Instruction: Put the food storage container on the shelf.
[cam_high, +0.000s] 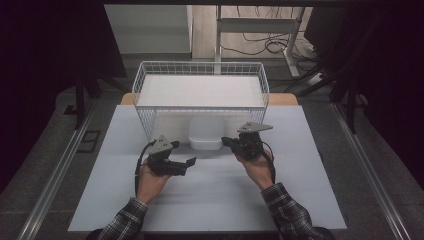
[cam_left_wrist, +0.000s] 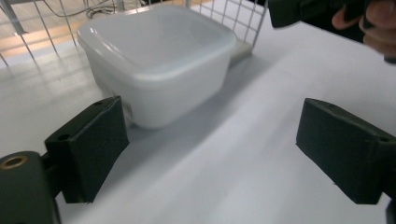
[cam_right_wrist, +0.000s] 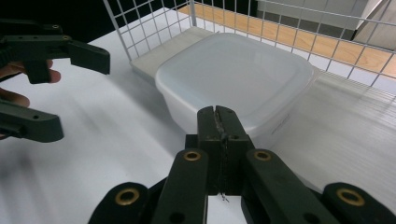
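Sitting on the matte white tabletop (cam_high: 210, 195), toward its far edge and partly under the white wire basket (cam_high: 200, 75), is 1 translucent white plastic container (cam_high: 205, 135): squarish, round-cornered, smooth, with a fitted lid. The basket is a grid of thin coated wire with a flat white floor. Left gripper (cam_high: 187, 162), black with blocky matte pads, lies just left of and nearer than the container; in the left gripper view its jaws stand wide apart with bare table between them. Right gripper (cam_high: 227, 142) sits just beside the container's right side, jaws pressed together on nothing, tips near the container wall.
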